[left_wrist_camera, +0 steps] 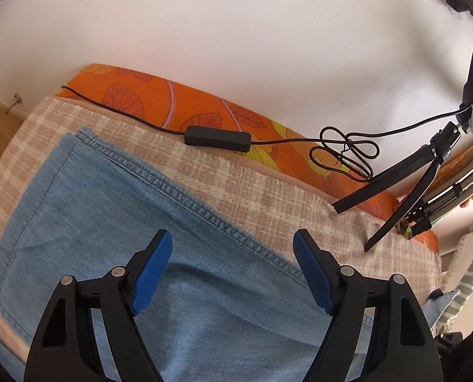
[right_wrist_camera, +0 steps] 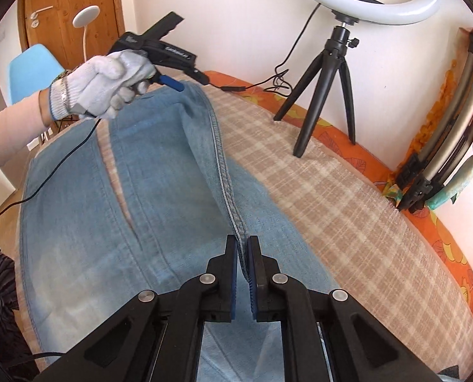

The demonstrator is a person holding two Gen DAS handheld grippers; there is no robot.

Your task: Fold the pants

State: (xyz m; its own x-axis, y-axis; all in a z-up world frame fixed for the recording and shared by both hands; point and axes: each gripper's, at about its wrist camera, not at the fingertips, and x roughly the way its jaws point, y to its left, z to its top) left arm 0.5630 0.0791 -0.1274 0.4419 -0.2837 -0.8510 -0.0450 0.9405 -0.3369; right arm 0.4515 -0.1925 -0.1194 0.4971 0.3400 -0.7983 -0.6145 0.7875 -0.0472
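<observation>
Light blue jeans (left_wrist_camera: 109, 207) lie spread on a plaid blanket (left_wrist_camera: 252, 191), one leg end with its hem at the upper left of the left wrist view. My left gripper (left_wrist_camera: 232, 238) hovers over that leg, open, nothing between its blue pads. In the right wrist view the jeans (right_wrist_camera: 160, 175) show both legs with a narrow gap between them. My right gripper (right_wrist_camera: 243, 243) is shut on the raised side seam (right_wrist_camera: 223, 172), pinching a ridge of denim between the pads. A white-gloved hand (right_wrist_camera: 102, 86) holds the left gripper above the far leg end.
A ring light on a black tripod (right_wrist_camera: 325, 89) stands on the blanket's far side, its cable and inline switch (left_wrist_camera: 217, 138) trailing along the orange floral sheet (left_wrist_camera: 134, 95). Folded stand legs (right_wrist_camera: 443, 146) lean at the right wall. A blue chair (right_wrist_camera: 29, 67) stands by a wooden door.
</observation>
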